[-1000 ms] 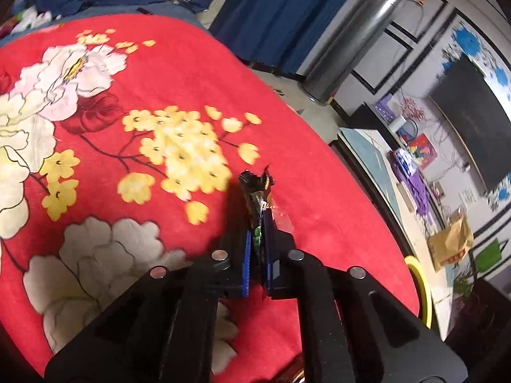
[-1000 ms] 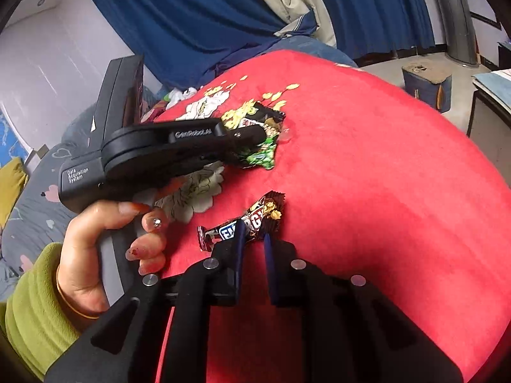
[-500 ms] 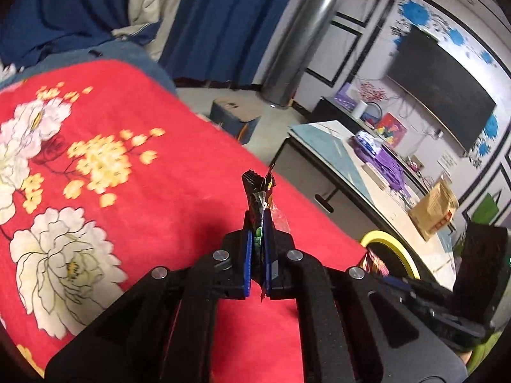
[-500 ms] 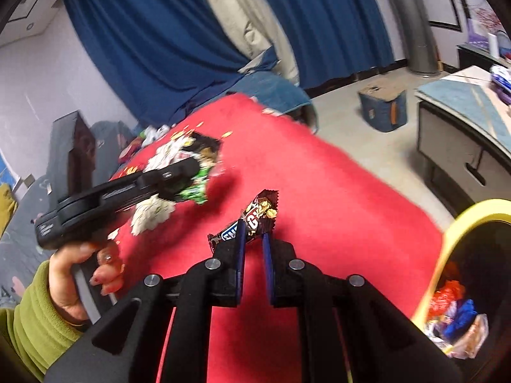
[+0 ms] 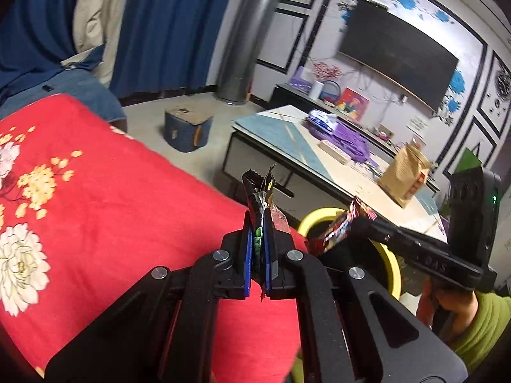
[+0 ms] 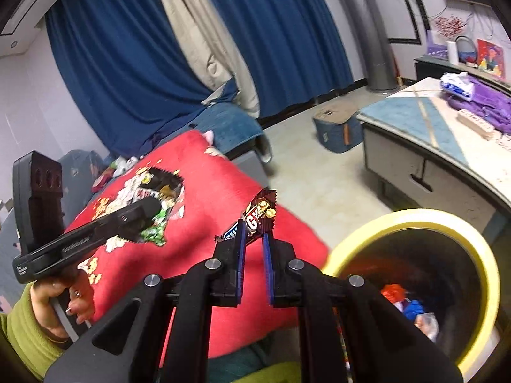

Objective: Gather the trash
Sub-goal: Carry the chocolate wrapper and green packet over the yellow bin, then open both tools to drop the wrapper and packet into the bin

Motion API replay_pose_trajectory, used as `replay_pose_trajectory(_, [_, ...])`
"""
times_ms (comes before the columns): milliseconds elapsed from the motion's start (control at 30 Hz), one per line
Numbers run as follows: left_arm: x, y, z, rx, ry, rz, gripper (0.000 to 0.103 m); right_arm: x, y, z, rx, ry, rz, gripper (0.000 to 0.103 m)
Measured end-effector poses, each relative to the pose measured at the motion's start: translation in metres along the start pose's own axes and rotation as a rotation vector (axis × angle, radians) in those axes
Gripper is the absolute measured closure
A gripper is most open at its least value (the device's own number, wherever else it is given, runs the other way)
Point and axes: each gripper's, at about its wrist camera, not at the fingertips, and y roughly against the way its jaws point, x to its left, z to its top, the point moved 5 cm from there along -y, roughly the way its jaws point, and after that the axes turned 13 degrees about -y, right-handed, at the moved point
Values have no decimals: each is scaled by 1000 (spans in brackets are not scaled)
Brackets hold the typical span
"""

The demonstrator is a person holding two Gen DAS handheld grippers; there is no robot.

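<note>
Left wrist view is showing the left gripper (image 5: 258,239) pinching a black-and-green snack wrapper (image 5: 259,204) flat between its blue pads, the crinkled top sticking up past the fingertips. Just below and to its left the red floral blanket (image 5: 105,223) is spreading out; just off to the right the right gripper (image 5: 357,220) is holding a chocolate bar wrapper (image 5: 338,226) over the yellow-rimmed trash bin (image 5: 308,221). Farther ahead a low table (image 5: 287,137) is standing, carrying a purple bag (image 5: 348,140) and a brown paper bag (image 5: 404,175). From the right wrist view, the right gripper (image 6: 254,245) is clamping the chocolate bar wrapper (image 6: 255,220) near its tips, its pads sitting slightly apart around it. The trash bin (image 6: 479,245) is sitting close on its lower right, with colourful scraps lying inside. Off to the left, a hand (image 6: 60,300) in a green sleeve is carrying the left gripper (image 6: 153,210) with the snack wrapper (image 6: 159,191) above the blanket (image 6: 207,191).
</note>
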Motion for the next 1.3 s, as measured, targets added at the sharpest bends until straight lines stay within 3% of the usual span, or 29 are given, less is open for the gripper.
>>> replay_pose_trajectory(667, [-95,-7,-4,-4,-141,-108,101,-59,65,17,-174,-14,-161,93])
replay_pose_trajectory(1033, [-152,-30,-21,37,-245,-170,101,-83,84,8,-204,-6,-239,93])
replay_pose_trajectory(1300, [-164,-51,-31,73,-268,-184,100,-101,84,3,-207,5,-293,93])
